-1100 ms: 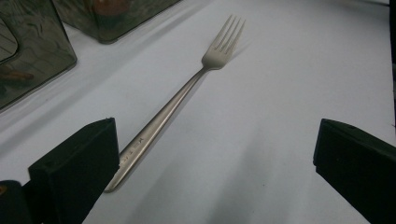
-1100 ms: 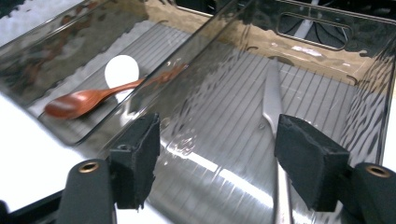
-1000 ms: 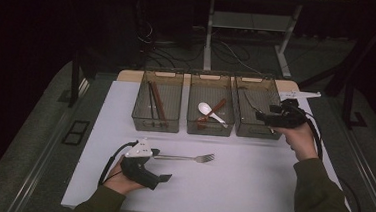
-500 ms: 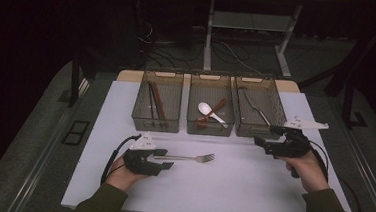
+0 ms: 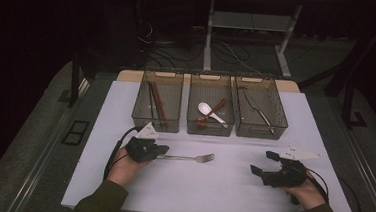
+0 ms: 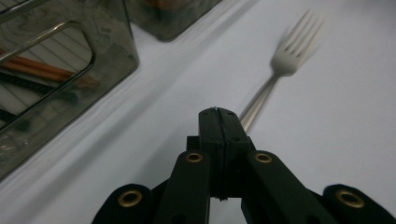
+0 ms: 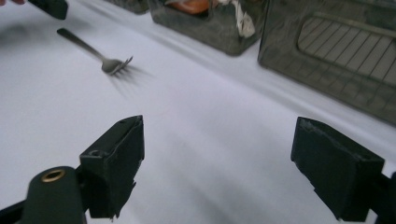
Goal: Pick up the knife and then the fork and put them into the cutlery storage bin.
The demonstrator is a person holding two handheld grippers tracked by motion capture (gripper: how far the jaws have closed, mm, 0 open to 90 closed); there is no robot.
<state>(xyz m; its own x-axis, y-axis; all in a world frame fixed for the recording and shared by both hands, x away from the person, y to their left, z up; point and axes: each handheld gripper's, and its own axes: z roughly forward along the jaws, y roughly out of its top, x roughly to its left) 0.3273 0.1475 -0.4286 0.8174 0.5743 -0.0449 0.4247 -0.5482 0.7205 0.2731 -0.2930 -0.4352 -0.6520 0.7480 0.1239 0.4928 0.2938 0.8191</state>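
A metal fork (image 5: 188,158) is recorded lying flat on the white bench (image 5: 210,188), lower left of centre in the high view. Its long axis runs nearly level across the frame, tines pointing right and handle pointing left. The handle end is pinched by the left gripper (image 5: 158,153); in the left gripper view the jaws are seen pressed together with the handle emerging from their tip, and the fork (image 6: 280,70) extends toward the upper right of that frame. The fork is plain silver with a slim straight handle and four tines.

The right gripper (image 5: 264,162) is noted at the lower right of the high view, well apart from the fork, with its jaws spread wide and nothing between them. In the right gripper view the fork (image 7: 100,56) is seen at the upper left.

Three smoky clear bins (image 5: 209,130) are set in a row above the fork, near it but not touching. Open bench surface is observed between the tines and the right gripper, and below the fork to the bench's near edge.
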